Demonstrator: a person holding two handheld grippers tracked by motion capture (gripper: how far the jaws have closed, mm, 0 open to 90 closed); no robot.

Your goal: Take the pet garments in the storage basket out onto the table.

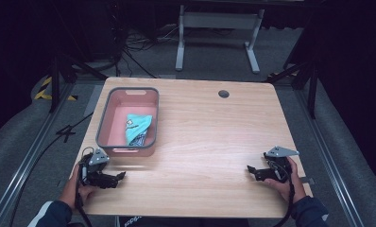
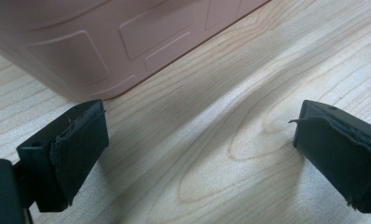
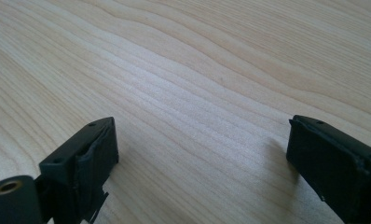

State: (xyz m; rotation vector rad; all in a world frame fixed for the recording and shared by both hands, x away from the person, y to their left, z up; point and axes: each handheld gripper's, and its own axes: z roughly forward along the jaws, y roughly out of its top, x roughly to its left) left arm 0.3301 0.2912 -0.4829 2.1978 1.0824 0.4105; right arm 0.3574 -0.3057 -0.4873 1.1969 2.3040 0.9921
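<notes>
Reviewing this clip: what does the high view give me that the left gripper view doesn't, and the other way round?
High view: the inside of the pink bin with a crumpled teal cloth in it, the right gripper near the table's right front, the round hole at the table's far edge, and the floor and a white frame beyond.

Left gripper view: the bin's outer wall up close with its moulded panels, and the worn pads on the wide-apart jaws.

Both: the wooden table, the bin, and the left gripper, open with nothing between its jaws.

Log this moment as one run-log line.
left gripper: open, empty, near pink bin | right gripper: open, empty, on table | teal cloth: in bin
</notes>
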